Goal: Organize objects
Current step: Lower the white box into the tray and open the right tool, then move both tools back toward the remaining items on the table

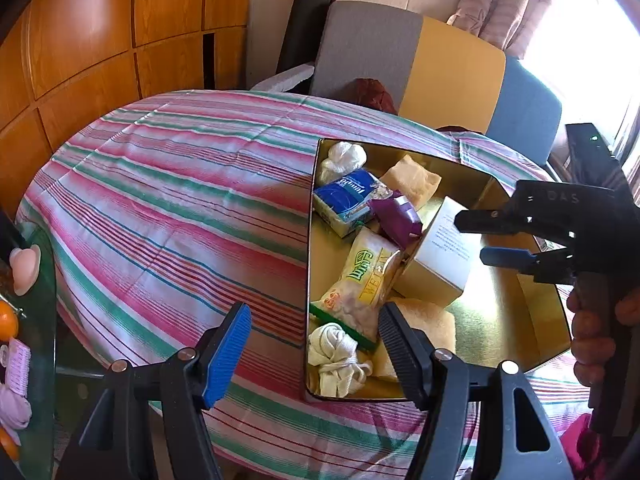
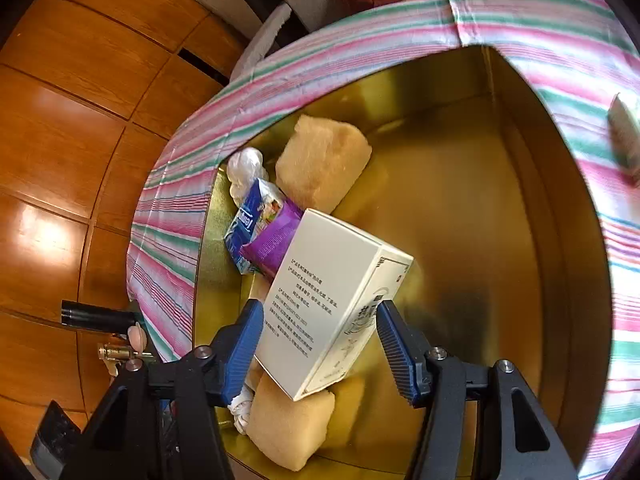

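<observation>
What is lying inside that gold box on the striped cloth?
Inside the gold box: a white carton, two tan sponges, a purple packet, a blue packet, a yellow snack bag and two knotted white cloths. Anything beneath them is covered.

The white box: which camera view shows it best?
The right wrist view: the white box fills the centre, with its printed side readable, between the open right gripper. The left wrist view shows the box smaller, partly hidden behind that gripper's fingers.
</observation>
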A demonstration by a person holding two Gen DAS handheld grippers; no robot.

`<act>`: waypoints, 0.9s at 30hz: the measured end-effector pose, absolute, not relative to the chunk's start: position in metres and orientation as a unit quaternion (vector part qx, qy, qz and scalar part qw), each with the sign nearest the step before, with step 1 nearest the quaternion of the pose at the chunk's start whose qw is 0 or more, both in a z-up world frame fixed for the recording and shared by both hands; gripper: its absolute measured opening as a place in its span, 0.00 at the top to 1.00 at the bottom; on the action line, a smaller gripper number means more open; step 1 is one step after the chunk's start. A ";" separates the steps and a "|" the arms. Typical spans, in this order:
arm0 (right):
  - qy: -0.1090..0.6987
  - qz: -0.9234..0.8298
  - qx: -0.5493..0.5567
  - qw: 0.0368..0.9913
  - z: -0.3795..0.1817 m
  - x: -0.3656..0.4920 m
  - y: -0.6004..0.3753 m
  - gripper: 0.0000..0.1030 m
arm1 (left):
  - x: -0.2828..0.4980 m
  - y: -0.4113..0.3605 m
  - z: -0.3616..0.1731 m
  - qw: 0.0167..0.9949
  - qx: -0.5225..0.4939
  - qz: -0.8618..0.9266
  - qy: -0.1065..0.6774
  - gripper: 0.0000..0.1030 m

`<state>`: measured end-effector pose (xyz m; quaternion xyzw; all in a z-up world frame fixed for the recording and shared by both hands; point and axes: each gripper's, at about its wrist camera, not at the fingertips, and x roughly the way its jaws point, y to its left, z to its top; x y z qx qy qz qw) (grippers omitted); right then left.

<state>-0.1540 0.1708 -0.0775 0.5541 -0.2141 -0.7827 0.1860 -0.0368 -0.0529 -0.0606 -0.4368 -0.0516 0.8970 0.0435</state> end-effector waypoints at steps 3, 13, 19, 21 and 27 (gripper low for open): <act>-0.197 -0.800 0.535 0.187 -0.066 -0.150 0.175 0.33 | -0.035 -0.050 -0.056 0.047 -0.431 0.899 -0.052 0.35; -0.058 -0.871 0.456 0.174 -0.023 -0.112 0.189 0.29 | -0.026 -0.037 -0.040 0.056 -0.414 0.908 -0.030 0.35; -0.024 -0.891 0.426 0.156 -0.007 -0.094 0.221 0.27 | -0.022 -0.023 -0.031 0.066 -0.406 0.912 -0.014 0.35; -0.014 -0.897 0.419 0.143 -0.002 -0.091 0.236 0.26 | -0.021 -0.018 -0.028 0.071 -0.403 0.913 -0.010 0.35; -0.005 -0.913 0.401 0.079 0.012 -0.087 0.301 0.25 | -0.018 0.002 -0.017 0.090 -0.395 0.914 0.004 0.35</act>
